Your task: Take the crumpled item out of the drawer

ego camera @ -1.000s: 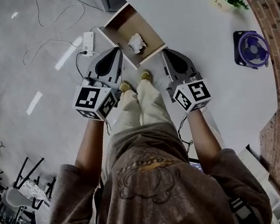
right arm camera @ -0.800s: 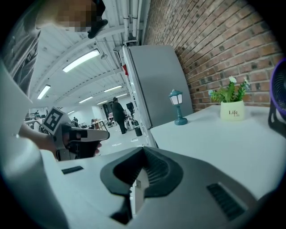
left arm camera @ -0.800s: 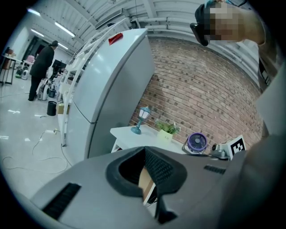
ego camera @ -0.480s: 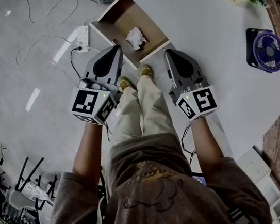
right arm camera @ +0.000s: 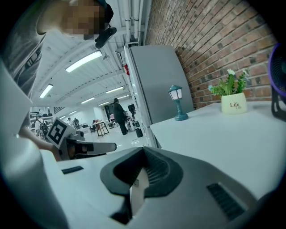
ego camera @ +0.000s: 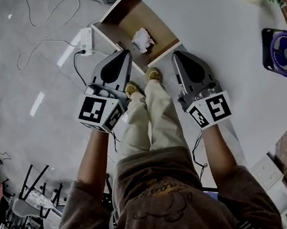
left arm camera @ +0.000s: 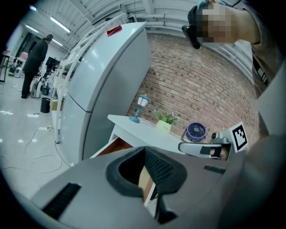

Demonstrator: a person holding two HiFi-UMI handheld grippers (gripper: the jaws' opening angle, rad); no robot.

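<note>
The floor is grey and glossy, with bright stripes of reflected light on it. A white power strip and thin cables lie there. A white table stands along a red brick wall. It carries a purple fan, a small potted plant and a little blue lamp. A tall grey cabinet stands at the table's end. Long tube lights run along the ceiling. A person stands far back in the hall.

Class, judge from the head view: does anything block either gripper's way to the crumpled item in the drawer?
Nothing visible does. The crumpled item lies uncovered in the open drawer; left gripper and right gripper are both shut.
</note>
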